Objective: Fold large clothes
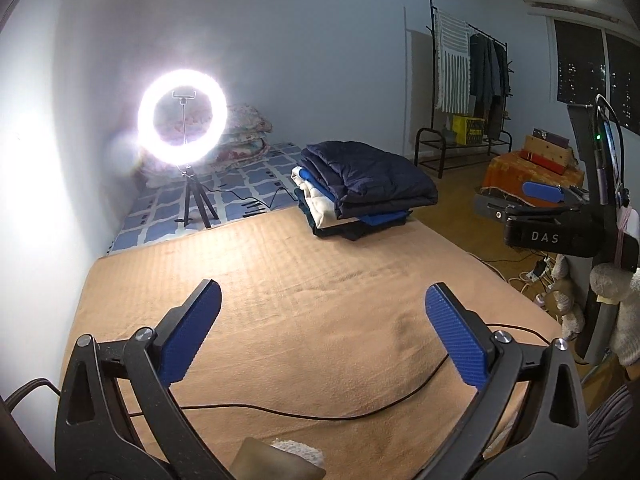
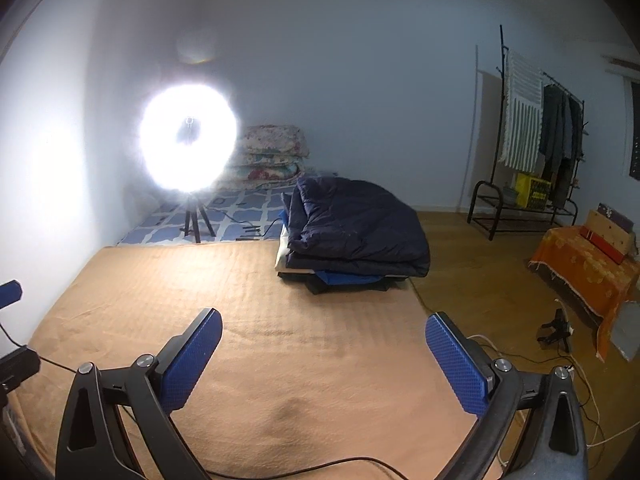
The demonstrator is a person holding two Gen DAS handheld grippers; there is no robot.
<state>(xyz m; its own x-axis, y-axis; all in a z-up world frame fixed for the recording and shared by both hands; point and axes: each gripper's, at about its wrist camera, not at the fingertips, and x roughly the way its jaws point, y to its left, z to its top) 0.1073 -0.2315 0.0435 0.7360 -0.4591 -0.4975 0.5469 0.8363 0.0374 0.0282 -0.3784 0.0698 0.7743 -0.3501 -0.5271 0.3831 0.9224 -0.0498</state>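
A stack of folded clothes (image 1: 360, 196) with a dark navy padded garment on top sits at the far right corner of the tan blanket (image 1: 288, 280); it also shows in the right wrist view (image 2: 352, 236). My left gripper (image 1: 322, 300) is open and empty above the blanket's near part. My right gripper (image 2: 324, 328) is open and empty above the blanket (image 2: 260, 300). The right gripper (image 1: 544, 194) shows at the right edge of the left wrist view. A blue fingertip (image 2: 10, 294) of the left gripper shows at the left edge of the right wrist view.
A bright ring light on a tripod (image 1: 184, 120) stands on a blue patterned mat behind the blanket. A black cable (image 1: 320, 416) lies across the blanket's near part. Folded quilts (image 2: 272, 152) sit by the wall. A clothes rack (image 1: 468, 80) and an orange-covered box (image 2: 584, 264) stand right.
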